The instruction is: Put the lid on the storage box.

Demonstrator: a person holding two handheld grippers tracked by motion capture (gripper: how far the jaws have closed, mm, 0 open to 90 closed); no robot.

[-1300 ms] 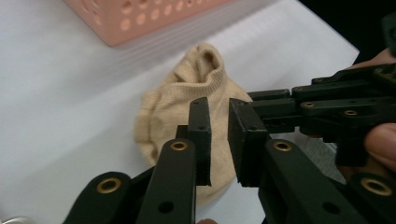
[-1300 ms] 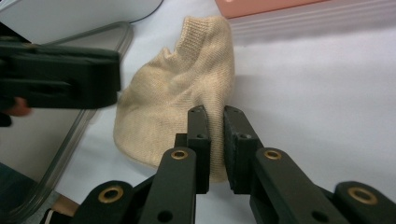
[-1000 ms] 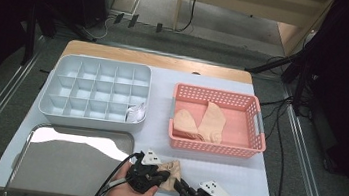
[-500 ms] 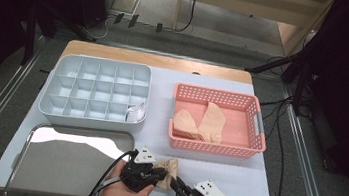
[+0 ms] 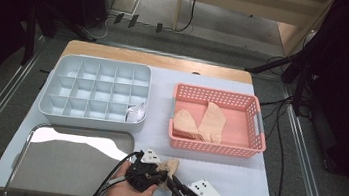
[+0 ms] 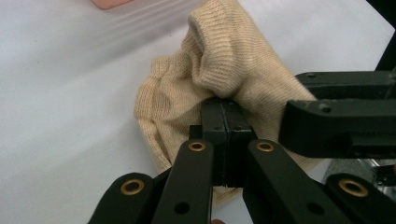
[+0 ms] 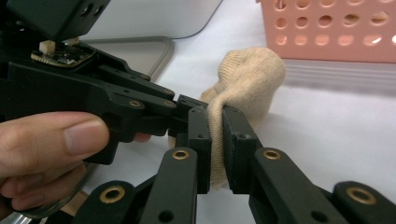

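Note:
A beige knit sock [image 5: 170, 167] lies bunched on the white table near the front edge, just below the pink basket [image 5: 259, 119]. My left gripper [image 5: 159, 175] is shut on its lower fold; the left gripper view has the jaws pinching the sock [image 6: 219, 70] tight, left gripper [image 6: 225, 122]. My right gripper [image 5: 172, 182] is shut on the same sock from the right; in the right gripper view its jaws clamp a strip of sock [image 7: 250, 77], right gripper [image 7: 215, 135]. The two grippers sit side by side, nearly touching.
Two more beige socks [image 5: 199, 124] lie in the pink basket. A pale grey divided tray [image 5: 58, 84] sits at back left with a small white item [image 5: 136, 112] in one compartment. A shiny metal tray [image 5: 53, 164] lies front left. A hand [image 7: 37, 149] holds the left gripper.
Both grippers have drawn slightly closer to the front edge with the sock between them; the sock looks more bunched.

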